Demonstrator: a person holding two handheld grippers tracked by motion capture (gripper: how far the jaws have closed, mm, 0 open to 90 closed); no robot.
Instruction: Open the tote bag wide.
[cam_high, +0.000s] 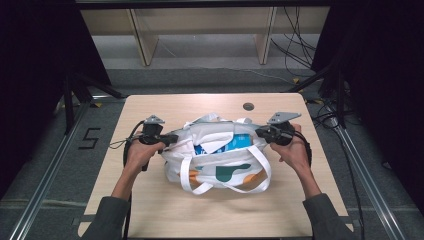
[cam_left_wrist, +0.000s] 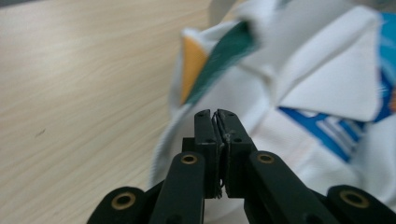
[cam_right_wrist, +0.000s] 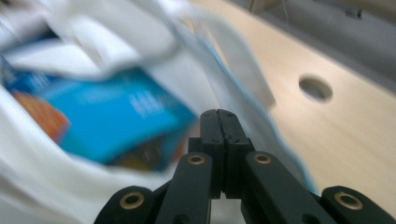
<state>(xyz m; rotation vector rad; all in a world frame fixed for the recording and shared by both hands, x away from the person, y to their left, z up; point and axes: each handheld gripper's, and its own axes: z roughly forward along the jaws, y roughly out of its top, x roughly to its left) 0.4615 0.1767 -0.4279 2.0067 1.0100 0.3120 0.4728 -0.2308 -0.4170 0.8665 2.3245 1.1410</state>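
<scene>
Sleeves and forearms are seen at the bottom edge of the high view, reaching forward to a white tote bag (cam_high: 217, 157) that rests near the middle of the wooden table (cam_high: 150, 210). At the bag's left end, the left gripper (cam_high: 171, 138) is held against the rim; in the left gripper view its jaws are pressed together with what looks like a thin fold of white cloth caught between them, though the pinch itself is partly hidden. The bag is noted as soft and slumped, printed with green and orange patches, its two long handles (cam_high: 200, 187) draped loose over the near side onto the table. The mouth is held wide between the two ends, and a blue box (cam_high: 235, 142) is seen lying inside, tilted, with white paper or packaging beside it. At the bag's right end, the right gripper (cam_high: 261, 132) is set at the rim; in the right gripper view the jaws are closed flat together, and whether cloth is held there cannot be told, the picture being blurred. A round hole (cam_high: 248, 106) is noted in the table beyond the bag. The step in hand is judged to be spreading the bag's mouth open by its two ends. The next move is judged to call for even outward tension, so that the thin cloth is not slipped from either pinch.
</scene>
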